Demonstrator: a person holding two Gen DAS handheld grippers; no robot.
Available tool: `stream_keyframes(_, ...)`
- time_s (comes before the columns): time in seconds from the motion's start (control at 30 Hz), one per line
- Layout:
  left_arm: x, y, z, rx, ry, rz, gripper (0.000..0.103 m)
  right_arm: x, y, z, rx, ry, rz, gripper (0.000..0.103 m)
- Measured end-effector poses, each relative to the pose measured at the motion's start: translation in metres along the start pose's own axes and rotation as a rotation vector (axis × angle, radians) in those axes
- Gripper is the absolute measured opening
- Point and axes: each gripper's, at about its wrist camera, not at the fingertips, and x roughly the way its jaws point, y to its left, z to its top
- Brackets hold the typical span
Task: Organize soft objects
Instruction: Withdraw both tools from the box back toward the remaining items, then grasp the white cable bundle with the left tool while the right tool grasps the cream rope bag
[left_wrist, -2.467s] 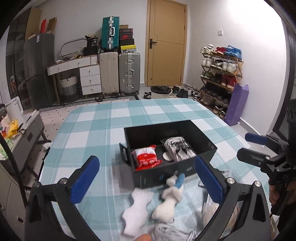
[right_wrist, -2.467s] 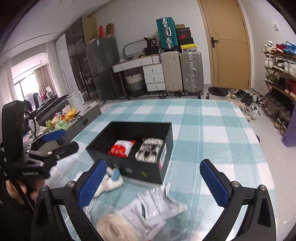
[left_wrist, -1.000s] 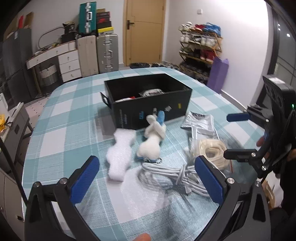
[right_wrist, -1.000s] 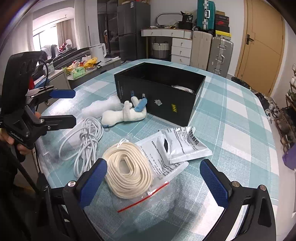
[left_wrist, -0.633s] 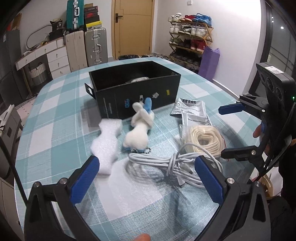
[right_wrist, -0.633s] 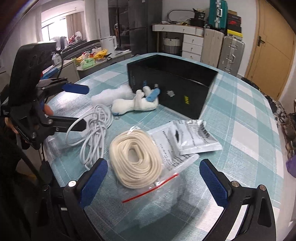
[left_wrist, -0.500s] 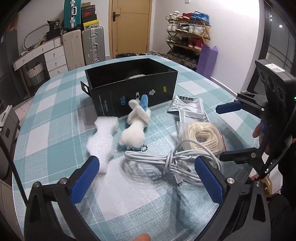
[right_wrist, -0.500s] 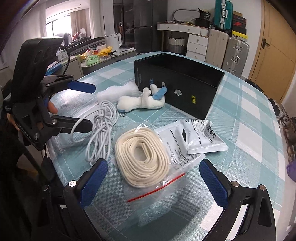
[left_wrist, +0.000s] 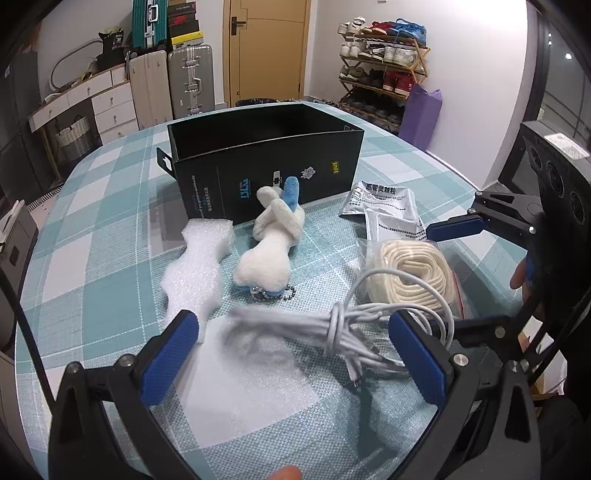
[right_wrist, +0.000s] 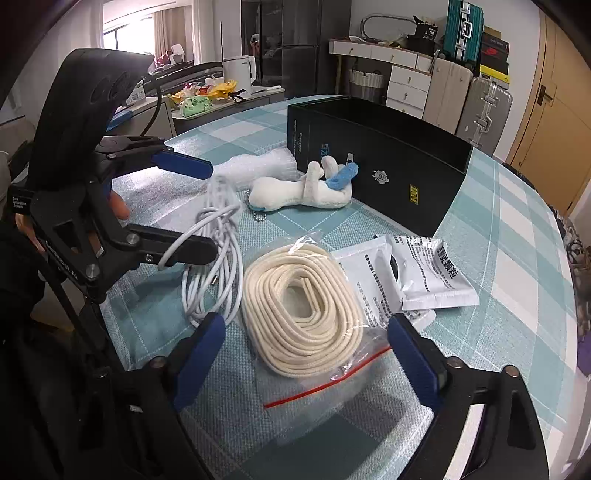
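A black open box (left_wrist: 266, 162) stands on the checked table, also in the right wrist view (right_wrist: 380, 166). Before it lie a white plush toy with a blue ear (left_wrist: 273, 243) (right_wrist: 299, 192), a white foam piece (left_wrist: 199, 266) (right_wrist: 255, 166), a bundled white cable (left_wrist: 343, 325) (right_wrist: 214, 258), a cream rope coil in a clear bag (left_wrist: 406, 273) (right_wrist: 299, 310) and silver sachets (left_wrist: 388, 206) (right_wrist: 417, 273). My left gripper (left_wrist: 295, 358) is open and empty, low over the cable. My right gripper (right_wrist: 306, 362) is open and empty, low over the rope coil.
The table's near edge lies just behind both grippers. Suitcases (left_wrist: 184, 81), white drawers (left_wrist: 107, 103), a door (left_wrist: 267, 51) and a shoe rack (left_wrist: 380, 74) stand beyond the table. A side counter with a kettle (right_wrist: 240, 74) is to the left.
Both grippers have pulled back from above the box and dropped low toward the table's near edge. The loose items now lie between the grippers and the box. Both stay open.
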Motion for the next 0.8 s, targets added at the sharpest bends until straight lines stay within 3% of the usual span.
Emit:
stream_keyframes(0.6, 0.0001, -0.0049, -0.0047, 0.052, 0.045, -0.049, 0.099, -0.0037, -0.0049, -0.0016, -0.020, -0.001, -0.033, 0.085)
stream_keyframes(0.73, 0.0015, -0.0071, -0.0073, 0.060, 0.061, -0.089, 0.074, -0.0050, -0.0043, -0.0014, -0.022, -0.004, -0.036, 0.085)
stream_keyframes(0.8, -0.0001, -0.0091, -0.0086, 0.078, 0.061, -0.100, 0.057, -0.0053, -0.0050, -0.0015, -0.021, -0.007, -0.038, 0.085)
